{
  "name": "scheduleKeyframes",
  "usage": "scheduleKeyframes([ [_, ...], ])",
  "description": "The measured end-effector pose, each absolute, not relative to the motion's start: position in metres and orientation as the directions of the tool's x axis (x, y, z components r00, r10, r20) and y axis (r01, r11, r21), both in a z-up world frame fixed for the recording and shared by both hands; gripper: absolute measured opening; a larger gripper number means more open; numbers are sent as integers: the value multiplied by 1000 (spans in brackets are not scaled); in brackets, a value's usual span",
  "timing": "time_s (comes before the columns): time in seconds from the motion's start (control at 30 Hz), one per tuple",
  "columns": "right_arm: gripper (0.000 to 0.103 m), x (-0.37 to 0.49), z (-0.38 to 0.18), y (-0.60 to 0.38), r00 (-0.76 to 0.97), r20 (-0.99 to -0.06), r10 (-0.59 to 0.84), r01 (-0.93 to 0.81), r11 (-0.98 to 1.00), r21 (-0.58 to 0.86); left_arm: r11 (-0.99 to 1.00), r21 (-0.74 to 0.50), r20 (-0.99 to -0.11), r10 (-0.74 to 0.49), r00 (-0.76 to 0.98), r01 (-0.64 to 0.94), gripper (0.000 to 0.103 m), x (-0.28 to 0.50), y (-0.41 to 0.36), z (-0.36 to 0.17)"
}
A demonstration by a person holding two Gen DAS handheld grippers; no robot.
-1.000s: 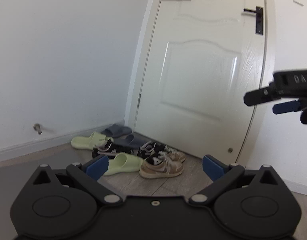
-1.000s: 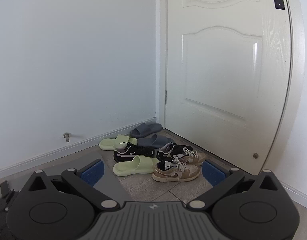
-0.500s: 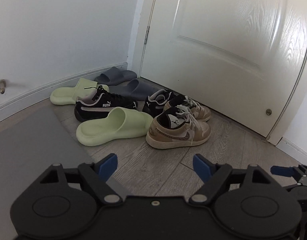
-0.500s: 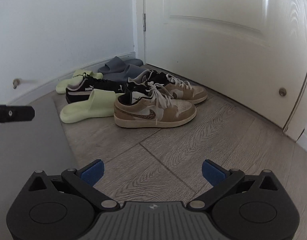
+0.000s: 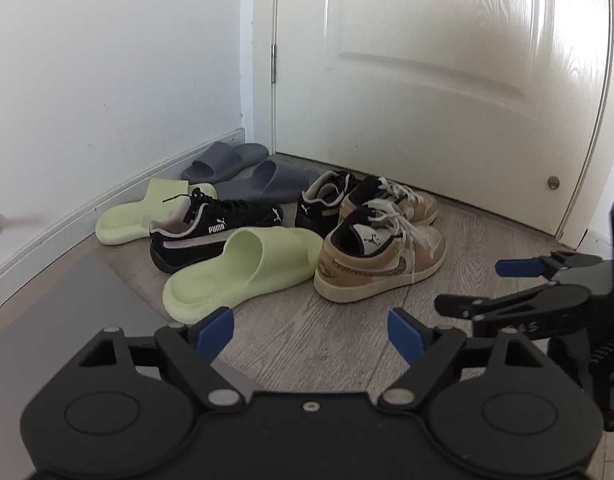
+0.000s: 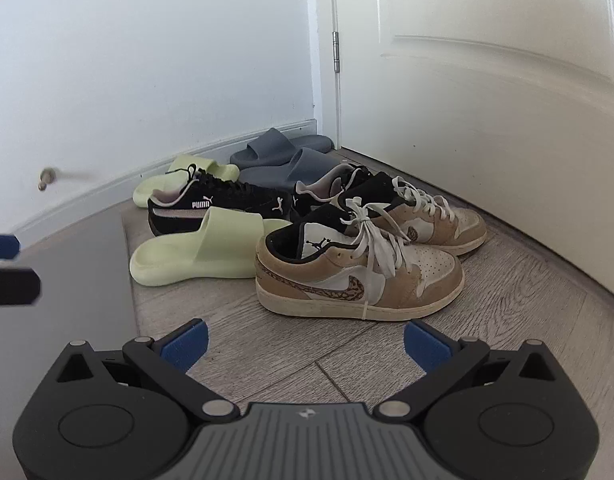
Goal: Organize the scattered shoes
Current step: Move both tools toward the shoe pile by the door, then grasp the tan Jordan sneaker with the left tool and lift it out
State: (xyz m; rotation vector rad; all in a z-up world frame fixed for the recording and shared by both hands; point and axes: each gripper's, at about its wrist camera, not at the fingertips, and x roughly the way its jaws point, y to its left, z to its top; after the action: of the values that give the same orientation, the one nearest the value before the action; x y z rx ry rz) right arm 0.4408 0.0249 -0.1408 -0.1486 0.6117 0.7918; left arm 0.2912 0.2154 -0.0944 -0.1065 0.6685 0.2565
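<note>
Left wrist view looks down on the whole pile of shoes in the corner where the white wall point(image 5: 107, 80) meets the white panelled door point(image 5: 447, 60). The left gripper point(image 5: 310, 330) hovers low over the grey wood-grain floor point(image 5: 307, 344), its blue-padded jaws spread wide and holding nothing. Just ahead of it lies a pale green foam slide point(image 5: 243, 270), touching heel-side a tan and white lace-up sneaker point(image 5: 381, 258). Behind these sit a black suede sneaker with white lettering point(image 5: 215, 232), a second pale green slide point(image 5: 147, 212) by the baseboard, two dark grey slides point(image 5: 243, 168) nearest the door hinge, a second black sneaker point(image 5: 327, 204) and a second tan sneaker point(image 5: 403, 200). Only this view shows the right gripper point(image 5: 519, 284) from the side, at the right edge, its jaws apart and empty, and the small round doorstop point(image 5: 553, 183) low on the door.

Right wrist view sits closer to the nearest tan sneaker point(image 6: 359, 276), showing its loose white laces and patterned side mark, with the green slide point(image 6: 203, 252) touching its heel. The right gripper's point(image 6: 305, 344) jaws stand wide apart just short of that sneaker. One blue finger point(image 6: 1, 246) of the left gripper pokes in at the left edge. A dark grey mat point(image 6: 67, 272) covers the floor on the left.
</note>
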Motion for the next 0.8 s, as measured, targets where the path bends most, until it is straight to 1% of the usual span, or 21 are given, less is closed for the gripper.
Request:
scheduleKeyframes([
  [0.07, 103, 442, -143, 3, 542, -544, 641, -710, 695, 111, 966, -23, -659, 178, 731, -257, 85, 314, 213, -110],
  [0.13, 103, 446, -146, -24, 547, -532, 647, -716, 690, 103, 975, 5, -676, 167, 718, -222, 85, 350, 204, -124],
  [0.27, 103, 468, -154, -84, 541, -535, 649, -705, 697, 133, 991, 83, -654, 136, 745, -108, 86, 426, 189, -140],
  [0.3, 103, 476, -157, -99, 535, -540, 649, -701, 698, 145, 991, 119, -658, 126, 742, -62, 86, 447, 186, -146],
  [0.37, 103, 491, -164, -127, 532, -548, 645, -696, 702, 151, 972, 230, -683, 128, 719, 46, 86, 494, 181, -162],
  [0.4, 103, 498, -168, -139, 532, -549, 644, -695, 703, 151, 964, 255, -703, 130, 700, 78, 86, 512, 183, -168],
  [0.43, 103, 505, -170, -153, 535, -548, 642, -692, 706, 151, 962, 254, -725, 122, 678, 98, 90, 524, 186, -172],
  [0.47, 103, 511, -171, -166, 541, -547, 639, -682, 714, 158, 961, 252, -746, 115, 656, 118, 90, 536, 188, -177],
  [0.53, 103, 519, -172, -193, 547, -542, 638, -654, 730, 198, 952, 259, -784, 109, 611, 162, 97, 556, 189, -180],
  [0.57, 103, 521, -173, -200, 548, -541, 639, -647, 733, 210, 943, 275, -799, 114, 591, 189, 97, 563, 186, -182],
  [0.63, 103, 525, -173, -230, 541, -539, 646, -595, 747, 298, 914, 327, -817, 146, 558, 240, 103, 570, 177, -187],
  [0.7, 103, 521, -173, -240, 538, -557, 633, -560, 762, 324, 882, 379, -821, 181, 542, 280, 103, 572, 170, -192],
  [0.8, 103, 514, -172, -243, 539, -578, 613, -533, 780, 329, 858, 409, -823, 200, 531, 311, 103, 568, 170, -194],
])
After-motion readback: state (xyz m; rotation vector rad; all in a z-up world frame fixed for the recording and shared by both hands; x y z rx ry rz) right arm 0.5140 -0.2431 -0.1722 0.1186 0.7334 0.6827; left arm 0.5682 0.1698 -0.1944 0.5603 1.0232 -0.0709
